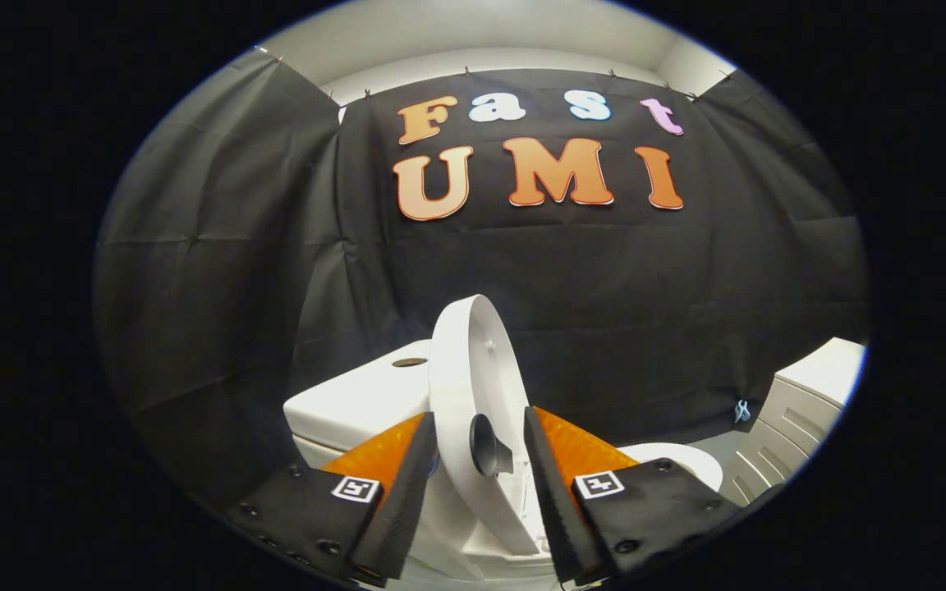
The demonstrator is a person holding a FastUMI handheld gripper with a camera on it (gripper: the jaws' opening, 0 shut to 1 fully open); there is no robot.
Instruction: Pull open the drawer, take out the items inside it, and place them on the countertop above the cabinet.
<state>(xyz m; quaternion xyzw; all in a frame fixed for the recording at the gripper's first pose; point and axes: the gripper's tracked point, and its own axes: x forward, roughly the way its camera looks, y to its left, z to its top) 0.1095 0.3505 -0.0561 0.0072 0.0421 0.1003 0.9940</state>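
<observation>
Your gripper (477,460) has its two fingers spread to either side of a white round lid (473,369), which stands upright on edge and reaches well above the fingertips. Each finger (407,468) sits close against the lid, the left one at its rim and the right one at its face, but you cannot tell from here whether they actually clamp it or only flank it. A dark knob (487,445) sticks out of the lid's face, right in the gap between your fingers.

Behind the lid on its left side is a white tank-like block (358,402) with a round hole (409,362) in its top. A white rounded rim (686,460) peeks out just beyond your right finger.

Well off to the right, apart from the fingers, stands the white cabinet (777,435). Its drawer fronts (793,419) look flush and closed, and its countertop (826,369) shows above them. A small pale-blue clip (741,410) hangs on the black cloth wall (235,271) beside the cabinet.
</observation>
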